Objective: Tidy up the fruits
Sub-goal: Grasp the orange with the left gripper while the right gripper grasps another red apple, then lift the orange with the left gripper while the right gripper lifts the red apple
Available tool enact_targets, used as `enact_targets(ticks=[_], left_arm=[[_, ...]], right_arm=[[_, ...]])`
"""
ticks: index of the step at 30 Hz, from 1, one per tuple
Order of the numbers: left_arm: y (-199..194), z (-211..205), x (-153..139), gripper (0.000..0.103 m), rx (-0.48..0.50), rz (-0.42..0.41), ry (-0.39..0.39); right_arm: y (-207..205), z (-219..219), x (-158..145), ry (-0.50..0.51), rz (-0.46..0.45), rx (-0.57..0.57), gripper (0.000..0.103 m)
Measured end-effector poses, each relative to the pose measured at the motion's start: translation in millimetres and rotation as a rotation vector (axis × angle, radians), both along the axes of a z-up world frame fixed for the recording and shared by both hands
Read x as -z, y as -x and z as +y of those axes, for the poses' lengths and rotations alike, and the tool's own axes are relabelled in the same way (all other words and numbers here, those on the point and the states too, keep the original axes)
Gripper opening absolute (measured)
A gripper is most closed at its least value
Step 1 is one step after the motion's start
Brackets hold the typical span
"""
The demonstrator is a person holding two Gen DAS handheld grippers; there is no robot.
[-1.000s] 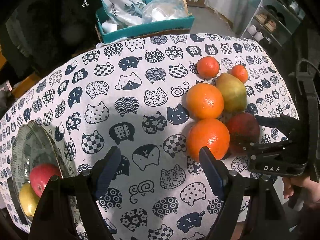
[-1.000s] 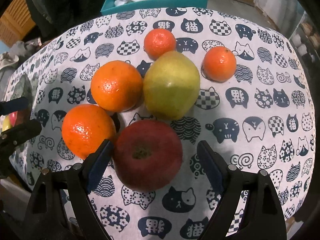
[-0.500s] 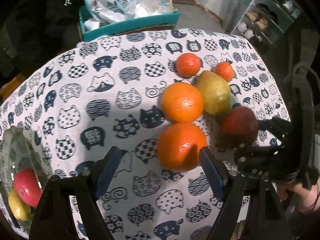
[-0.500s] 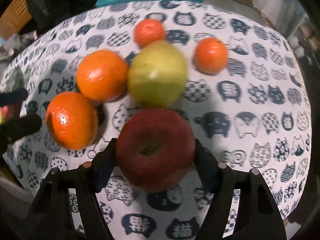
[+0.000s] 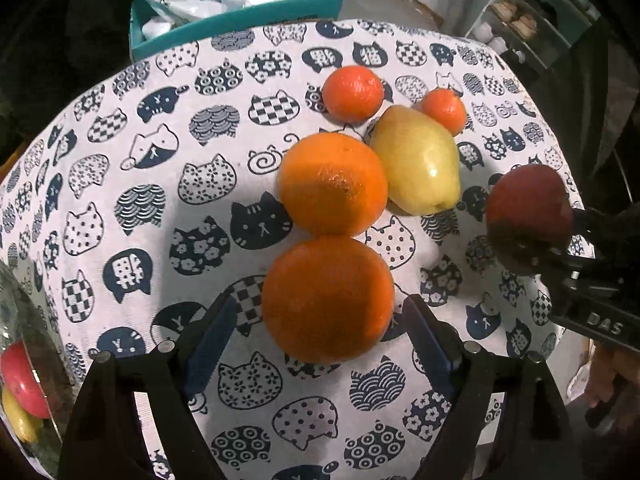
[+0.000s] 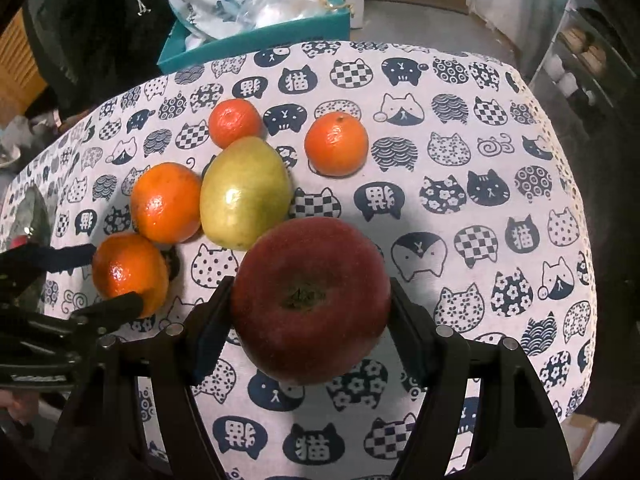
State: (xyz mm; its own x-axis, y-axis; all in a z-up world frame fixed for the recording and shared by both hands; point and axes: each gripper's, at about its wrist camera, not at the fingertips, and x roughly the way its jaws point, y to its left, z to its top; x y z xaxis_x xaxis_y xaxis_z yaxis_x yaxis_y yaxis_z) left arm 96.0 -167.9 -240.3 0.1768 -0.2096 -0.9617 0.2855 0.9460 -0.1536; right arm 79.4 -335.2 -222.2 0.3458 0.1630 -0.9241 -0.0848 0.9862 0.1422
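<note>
Our right hand-held gripper (image 6: 310, 320) pinches a dark red apple (image 6: 311, 300) between its two fingers, stem hollow facing the camera, above the cat-print cloth of the worktop (image 6: 460, 168); in the left wrist view the apple (image 5: 528, 216) appears raised off the cloth at the right edge. Our left hand-held gripper (image 5: 318, 332) is spread wide, its fingers flanking the nearer orange (image 5: 327, 300), which rests on the cloth; we cannot tell whether either finger touches it. A second orange (image 5: 333, 184) sits just behind the first, touching or nearly so, with a yellow-green pear (image 5: 416, 170) against its right side. Two small mandarins lie beyond the pear: one (image 5: 352, 92) behind the second orange, the other (image 5: 444, 110) at the pear's far right shoulder. From the right wrist the same cluster reads left of the apple, the nearer orange (image 6: 130, 268) framed by the fingers of the left tool, the pear (image 6: 245, 192) behind the apple's upper left. At the left rim of the left wrist view a glass bowl (image 5: 24, 320) holds a red fruit (image 5: 22, 376) and a yellow one (image 5: 18, 416). A teal box (image 6: 256, 36) stuffed with plastic bags stands past the worktop's far edge.
</note>
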Motion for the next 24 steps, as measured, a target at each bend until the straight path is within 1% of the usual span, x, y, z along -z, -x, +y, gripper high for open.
enact_targets(ticks=[5, 9, 10, 11, 12, 14, 19, 24], left_arm=[[-3, -3, 11, 0.086, -0.007, 0.014, -0.018], [-4, -5, 20, 0.085, -0.003, 0.028, -0.016], [-4, -6, 22, 0.079, 0.003, 0.032, -0.006], [-4, -7, 23, 0.071, 0.011, 0.034, 0.006], [-3, -8, 21, 0.070, 0.022, 0.027, 0.017], [-1, -11, 20, 0.070, 0.036, 0.013, 0.000], [5, -8, 17, 0.069, 0.041, -0.008, -0.010], [9, 1, 1, 0.069, 0.040, -0.042, 0.004]], right_arm=[[1, -6, -3, -0.005, -0.005, -0.004, 0.072], [4, -7, -5, -0.007, -0.005, -0.002, 0.072], [4, -7, -5, -0.008, -0.006, -0.002, 0.072], [3, -6, -6, -0.009, -0.007, -0.002, 0.072], [3, -5, -6, -0.010, -0.011, -0.003, 0.072], [3, -5, -9, -0.009, -0.020, -0.005, 0.072], [2, -3, -14, -0.005, -0.038, -0.007, 0.072], [2, -2, -20, 0.000, -0.057, -0.006, 0.072]])
